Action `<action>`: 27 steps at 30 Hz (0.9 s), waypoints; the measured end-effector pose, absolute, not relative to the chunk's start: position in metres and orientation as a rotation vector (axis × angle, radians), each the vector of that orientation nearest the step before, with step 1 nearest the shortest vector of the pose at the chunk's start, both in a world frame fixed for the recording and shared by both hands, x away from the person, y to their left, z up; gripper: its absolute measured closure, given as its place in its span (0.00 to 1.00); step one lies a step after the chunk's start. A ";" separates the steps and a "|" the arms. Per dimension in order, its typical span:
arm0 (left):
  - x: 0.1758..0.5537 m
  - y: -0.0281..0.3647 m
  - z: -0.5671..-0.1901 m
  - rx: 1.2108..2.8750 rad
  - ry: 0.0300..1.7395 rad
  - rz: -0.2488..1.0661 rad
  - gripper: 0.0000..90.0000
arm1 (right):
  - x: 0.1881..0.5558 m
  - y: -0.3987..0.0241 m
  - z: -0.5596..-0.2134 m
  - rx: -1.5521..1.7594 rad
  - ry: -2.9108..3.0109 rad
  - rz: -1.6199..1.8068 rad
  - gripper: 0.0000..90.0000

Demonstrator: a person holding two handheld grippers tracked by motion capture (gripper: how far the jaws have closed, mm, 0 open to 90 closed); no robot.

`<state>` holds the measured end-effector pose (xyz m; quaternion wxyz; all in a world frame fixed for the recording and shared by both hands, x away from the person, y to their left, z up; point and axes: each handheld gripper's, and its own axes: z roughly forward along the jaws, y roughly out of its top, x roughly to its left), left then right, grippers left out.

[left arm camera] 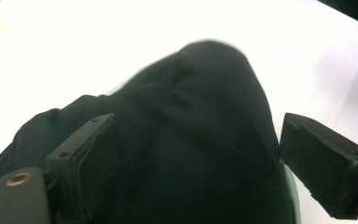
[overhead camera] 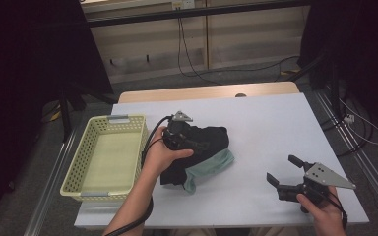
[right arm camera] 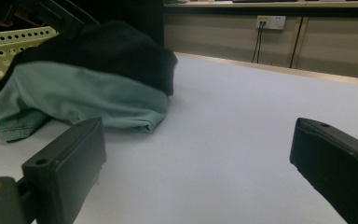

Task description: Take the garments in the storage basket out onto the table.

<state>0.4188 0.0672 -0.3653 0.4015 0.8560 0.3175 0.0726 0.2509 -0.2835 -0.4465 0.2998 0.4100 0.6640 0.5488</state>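
Observation:
A black garment (overhead camera: 207, 138) lies bunched on the white table (overhead camera: 275, 123), on top of a pale green garment (overhead camera: 211, 167). My left gripper (overhead camera: 199, 142) hangs over the black garment, held by a hand coming in from the lower left. In the left gripper view the jaws of the left gripper (left arm camera: 196, 126) stand wide apart with the black garment (left arm camera: 200, 140) bulging between them and the right pad clear of it. My right gripper (overhead camera: 283, 169) rests open near the front right of the table, nothing between its jaws. From the right gripper (right arm camera: 198, 135) both garments lie to the left: black garment (right arm camera: 112, 51), green garment (right arm camera: 79, 98).
A yellow perforated basket (overhead camera: 81, 152) with nothing in it stands at the table's left edge, just left of the garments, and shows as the basket (right arm camera: 9, 51) in the right gripper view. Cables (overhead camera: 187, 59) trail over the floor behind the table.

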 end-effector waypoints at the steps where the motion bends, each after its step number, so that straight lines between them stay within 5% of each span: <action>1: 0.419 0.068 -0.365 2.164 0.803 0.185 0.13 | 0.251 -0.284 -0.447 1.089 1.762 1.457 0.03; 27: 0.385 0.107 -0.367 2.043 0.899 0.349 0.07 | 0.258 -0.268 -0.445 1.031 1.922 1.382 0.03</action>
